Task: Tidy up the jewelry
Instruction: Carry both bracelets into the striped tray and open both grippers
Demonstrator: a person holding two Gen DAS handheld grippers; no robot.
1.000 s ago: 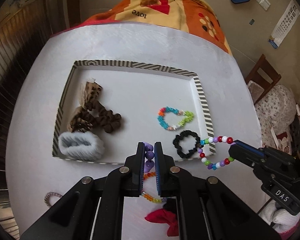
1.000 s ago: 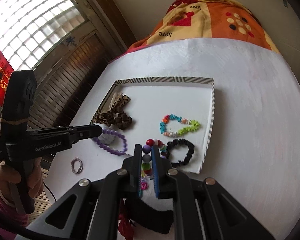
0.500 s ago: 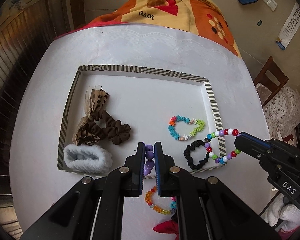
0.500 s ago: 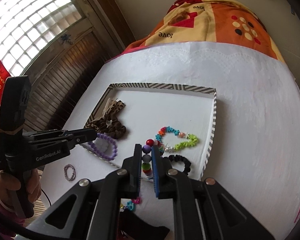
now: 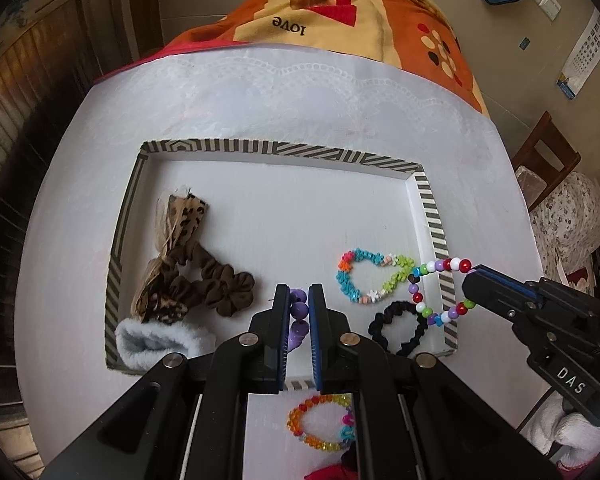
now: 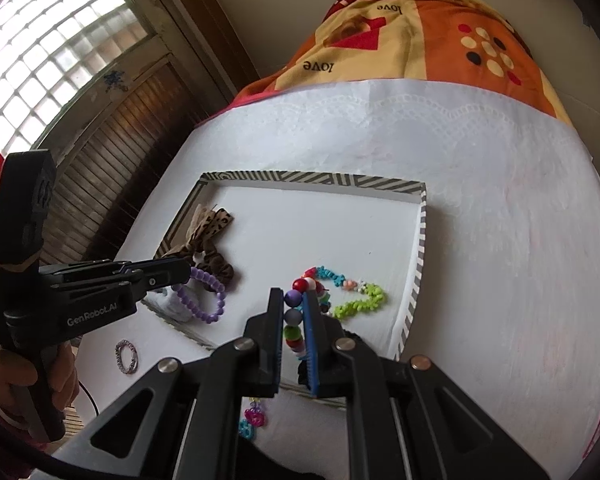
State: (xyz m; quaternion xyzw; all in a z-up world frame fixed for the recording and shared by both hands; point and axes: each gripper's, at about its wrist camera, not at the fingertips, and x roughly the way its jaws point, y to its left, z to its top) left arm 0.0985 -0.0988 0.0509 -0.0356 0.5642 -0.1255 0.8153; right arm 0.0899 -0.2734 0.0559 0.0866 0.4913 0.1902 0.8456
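A shallow tray with a striped rim [image 5: 280, 148] [image 6: 312, 178] lies on the white table. My left gripper [image 5: 299, 300] [image 6: 184, 274] is shut on a purple bead bracelet [image 5: 299, 310] [image 6: 206, 296], which hangs over the tray's near left part. My right gripper [image 6: 295, 296] [image 5: 474, 280] is shut on a multicoloured bead bracelet [image 6: 292, 320] [image 5: 440, 292], held above the tray's near right corner. Inside the tray lie a turquoise and green flower bracelet [image 5: 370, 276], a black scrunchie [image 5: 398, 326], a brown leopard scrunchie [image 5: 192, 280] and a white fluffy scrunchie [image 5: 156, 342].
An orange and yellow bead bracelet [image 5: 320, 424] and a red bow [image 5: 328, 472] lie on the table in front of the tray. A small hair ring [image 6: 126, 356] sits to the tray's near left. A patterned blanket [image 5: 340, 12] lies beyond the table, a chair [image 5: 548, 160] to the right.
Both grippers have moved forward from the table's front over the tray's near edge, each still carrying its bracelet. The items in the tray have not moved.
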